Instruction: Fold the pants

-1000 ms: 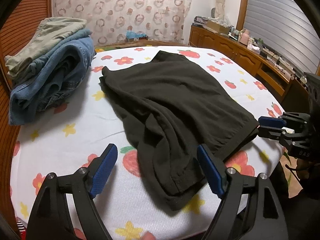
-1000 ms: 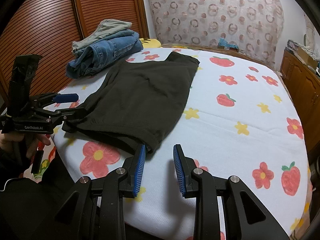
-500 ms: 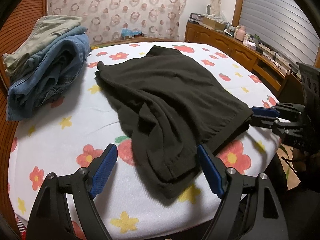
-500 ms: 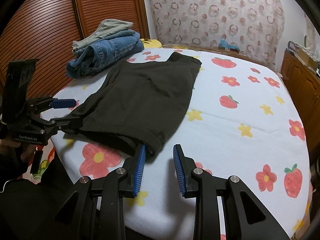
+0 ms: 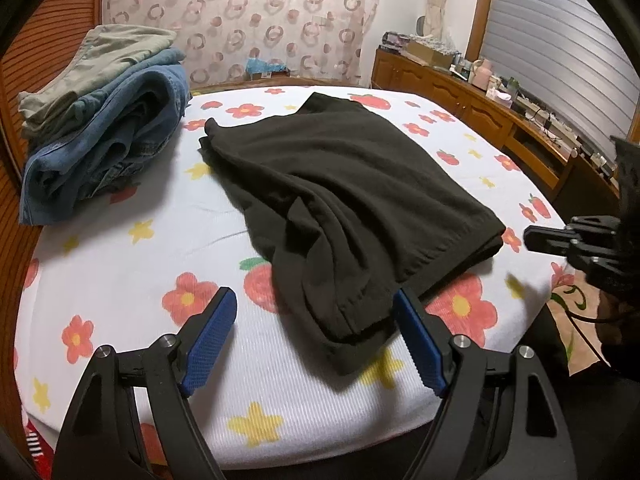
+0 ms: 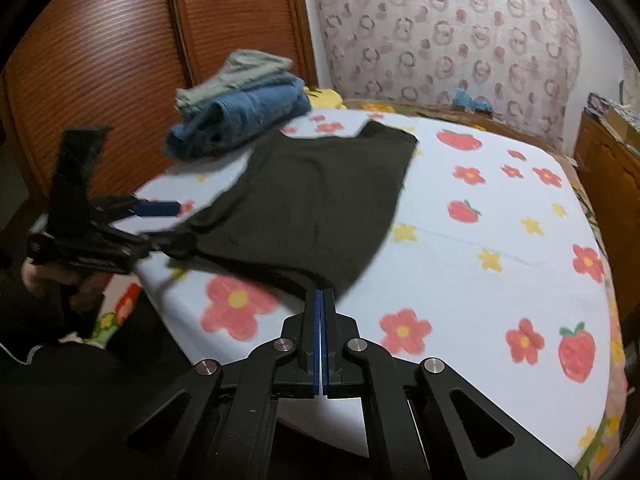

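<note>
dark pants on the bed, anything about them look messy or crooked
Yes. The dark pants lie folded, but the near left part is bunched into loose ridges instead of flat, and one corner droops past the bed's near edge. The blue jeans in the pile behind also sag unevenly.

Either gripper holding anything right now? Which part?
Nothing held. Left gripper is open, jaws closing, with the black pants' hem corner between them, untouched. Right gripper is shut empty, just off the pants' edge.
</note>
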Tool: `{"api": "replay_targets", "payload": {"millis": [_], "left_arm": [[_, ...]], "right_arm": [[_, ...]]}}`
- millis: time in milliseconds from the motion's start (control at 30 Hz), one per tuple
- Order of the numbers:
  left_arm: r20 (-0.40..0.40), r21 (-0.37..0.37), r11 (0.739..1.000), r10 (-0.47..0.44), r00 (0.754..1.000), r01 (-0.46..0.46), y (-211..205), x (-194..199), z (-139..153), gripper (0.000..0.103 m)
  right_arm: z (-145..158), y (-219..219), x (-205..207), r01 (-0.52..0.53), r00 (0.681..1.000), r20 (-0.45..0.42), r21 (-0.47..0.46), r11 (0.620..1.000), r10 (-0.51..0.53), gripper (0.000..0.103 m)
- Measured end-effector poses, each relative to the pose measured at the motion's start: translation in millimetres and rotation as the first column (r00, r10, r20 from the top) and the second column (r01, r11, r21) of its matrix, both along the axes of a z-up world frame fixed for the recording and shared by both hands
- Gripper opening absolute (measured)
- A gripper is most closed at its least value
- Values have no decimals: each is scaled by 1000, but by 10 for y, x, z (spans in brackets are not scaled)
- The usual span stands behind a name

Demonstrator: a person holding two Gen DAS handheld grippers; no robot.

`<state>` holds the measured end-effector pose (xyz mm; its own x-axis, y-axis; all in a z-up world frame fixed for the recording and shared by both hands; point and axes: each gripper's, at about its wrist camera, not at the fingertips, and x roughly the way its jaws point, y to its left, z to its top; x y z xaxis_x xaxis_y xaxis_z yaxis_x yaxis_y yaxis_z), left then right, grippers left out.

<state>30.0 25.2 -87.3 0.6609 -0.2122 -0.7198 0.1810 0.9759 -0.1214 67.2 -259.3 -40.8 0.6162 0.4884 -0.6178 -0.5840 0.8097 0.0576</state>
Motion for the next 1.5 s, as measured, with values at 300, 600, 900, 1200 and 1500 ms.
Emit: {"api": "replay_targets", "payload": {"millis": [300,600,900,1200,1500], "left_arm": [[6,-37,999,-19,1000,20,-30,13,-2,38],[76,-48,999,-8,997,12,1,-205,241,12],[22,-3,1000,16,1000,-16,30,-168,184,27],[31,-4,999,41,999,-41,51,-112,212,49],[32,-26,998,53,998,-52,114,203,178,49]], "right_arm": [[73,55,76,14,1000,14,17,1000,-14,0],[-2,65,130,21,1000,-1,9,1000,-21,0],[28,85,155,23,1000,1,9,1000,-23,0],[32,111,133,23,1000,6,4,1000,-23,5],[-26,193,127,-4,1000,-7,-13,1000,4,24]]}}
